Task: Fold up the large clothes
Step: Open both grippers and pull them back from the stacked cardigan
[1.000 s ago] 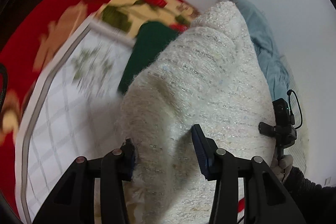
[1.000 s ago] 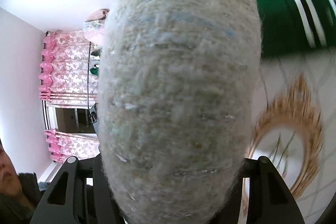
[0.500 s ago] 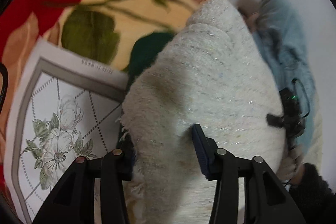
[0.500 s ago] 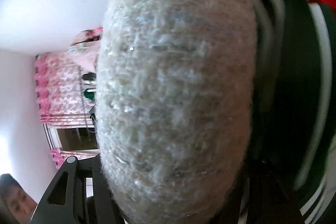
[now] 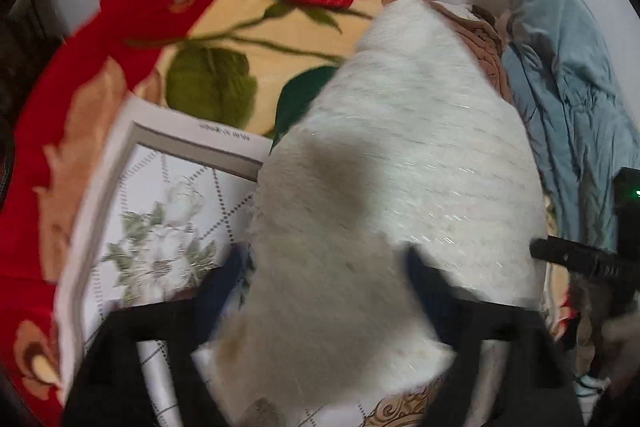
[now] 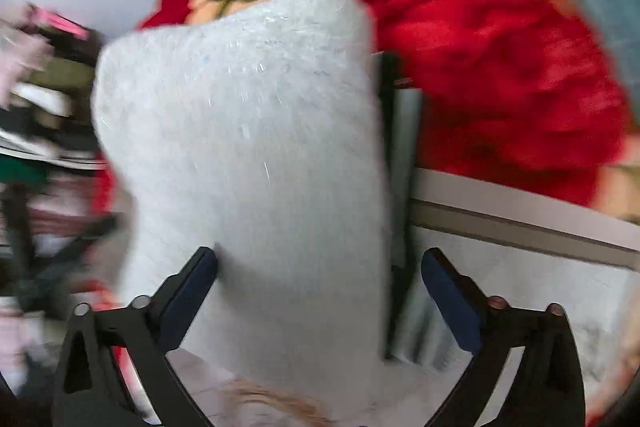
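Fuzzy cream knit, a bulky sweater (image 5: 400,187), is filling the space ahead of both grippers as a person is working through the folding of a large garment on a bed. In the left wrist view the sweater is bulging between the fingers of the left gripper (image 5: 324,291), whose jaws are spread fairly wide around the cloth; motion blur is leaving it unclear whether they are pinching it. In the right wrist view the same sweater (image 6: 248,147) is lying against the inner face of the right gripper's (image 6: 320,283) left-hand finger, while the right-hand finger is standing apart from it, the jaws wide and gripping nothing visible. Beyond the left fingertips a dark green garment (image 5: 300,95) is peeking out from under the knit, with a white floral sheet (image 5: 160,227) to the left of the fingers, a red rose blanket (image 5: 120,19) farther out, and a blue quilt (image 5: 560,87) off to the right. The step appears to be laying down a folded section; the next move probably calls for settling the cloth flat and re-gripping an edge.
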Demonstrator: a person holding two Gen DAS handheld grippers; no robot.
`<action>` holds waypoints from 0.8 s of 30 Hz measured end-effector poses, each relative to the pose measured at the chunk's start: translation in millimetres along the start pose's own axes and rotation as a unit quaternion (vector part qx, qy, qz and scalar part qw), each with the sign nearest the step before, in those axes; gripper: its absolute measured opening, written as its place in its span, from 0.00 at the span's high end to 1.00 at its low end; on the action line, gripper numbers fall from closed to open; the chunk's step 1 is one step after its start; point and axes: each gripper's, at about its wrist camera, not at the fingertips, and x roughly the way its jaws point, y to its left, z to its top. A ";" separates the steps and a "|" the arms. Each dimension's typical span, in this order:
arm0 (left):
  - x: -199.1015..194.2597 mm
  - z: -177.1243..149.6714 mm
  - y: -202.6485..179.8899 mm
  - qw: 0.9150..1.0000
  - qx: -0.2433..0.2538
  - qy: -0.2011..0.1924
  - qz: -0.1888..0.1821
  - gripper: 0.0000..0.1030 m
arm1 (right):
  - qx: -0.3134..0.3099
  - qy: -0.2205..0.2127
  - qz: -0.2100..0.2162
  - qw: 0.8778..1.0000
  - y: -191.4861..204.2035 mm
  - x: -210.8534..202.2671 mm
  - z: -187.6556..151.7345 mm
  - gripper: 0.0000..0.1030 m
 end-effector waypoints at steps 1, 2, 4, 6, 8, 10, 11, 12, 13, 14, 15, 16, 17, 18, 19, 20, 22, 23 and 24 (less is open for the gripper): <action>-9.9 -4.3 -7.2 1.000 0.007 -0.010 0.015 0.03 | 0.002 -0.010 -0.030 0.999 9.4 -10.1 -14.1 0.00; -20.7 -9.4 -15.5 0.999 0.015 -0.018 0.035 0.03 | 0.011 -0.017 -0.050 0.999 18.2 -20.2 -28.4 0.00; -37.8 -16.1 -26.6 0.997 0.019 -0.033 0.064 0.03 | 0.019 -0.037 -0.090 0.995 45.0 -42.3 -50.8 0.00; -58.5 -24.8 -36.2 0.995 0.024 -0.051 0.078 0.02 | 0.019 -0.062 -0.135 0.989 75.3 -64.3 -79.1 0.00; -79.2 -34.9 -44.4 0.994 0.028 -0.063 0.082 0.01 | 0.025 -0.081 -0.165 0.983 93.9 -95.9 -102.8 0.00; -99.3 -43.3 -51.8 0.994 0.029 -0.064 0.087 0.01 | 0.032 -0.093 -0.184 0.978 107.4 -127.3 -106.2 0.00; -109.2 -46.4 -55.2 0.994 0.030 -0.065 0.088 0.01 | 0.034 -0.098 -0.192 0.976 123.2 -146.5 -119.1 0.00; -121.1 -50.9 -59.3 0.993 0.033 -0.067 0.091 0.01 | 0.033 -0.104 -0.203 0.973 128.5 -161.1 -125.5 0.00; -135.5 -56.4 -65.0 0.992 0.039 -0.070 0.096 0.01 | 0.033 -0.108 -0.209 0.971 121.4 -173.5 -124.6 0.00; -147.9 -60.5 -69.2 0.991 0.043 -0.072 0.100 0.01 | 0.034 -0.116 -0.215 0.969 128.4 -193.4 -136.7 0.00; -162.1 -65.2 -73.0 0.991 0.046 -0.074 0.101 0.01 | 0.034 -0.123 -0.218 0.968 133.0 -209.1 -146.9 0.00; -176.2 -70.0 -76.8 0.991 0.049 -0.078 0.101 0.01 | 0.033 -0.128 -0.219 0.967 137.1 -221.9 -156.7 0.00; -193.9 -75.6 -81.6 0.990 0.054 -0.084 0.103 0.01 | 0.032 -0.136 -0.222 0.965 135.1 -238.3 -167.2 0.00; -207.4 -80.7 -85.9 0.989 0.058 -0.089 0.105 0.01 | 0.029 -0.141 -0.228 0.963 140.5 -253.5 -175.6 0.00; -225.1 -86.3 -90.4 0.988 0.062 -0.096 0.107 0.01 | 0.027 -0.146 -0.233 0.961 145.2 -267.4 -182.9 0.00; -242.1 -92.3 -94.6 0.986 0.066 -0.103 0.109 0.01 | 0.025 -0.154 -0.237 0.959 153.3 -288.8 -194.4 0.00; -270.0 -102.6 -102.3 0.985 0.070 -0.109 0.112 0.01 | 0.023 -0.169 -0.242 0.955 163.1 -323.7 -213.5 0.00; -284.3 -108.6 -105.8 0.985 0.071 -0.111 0.114 0.01 | 0.023 -0.174 -0.244 0.954 169.1 -340.9 -222.9 0.00; -298.9 -115.0 -109.3 0.984 0.072 -0.113 0.115 0.01 | 0.026 -0.181 -0.246 0.952 175.4 -361.5 -235.0 0.00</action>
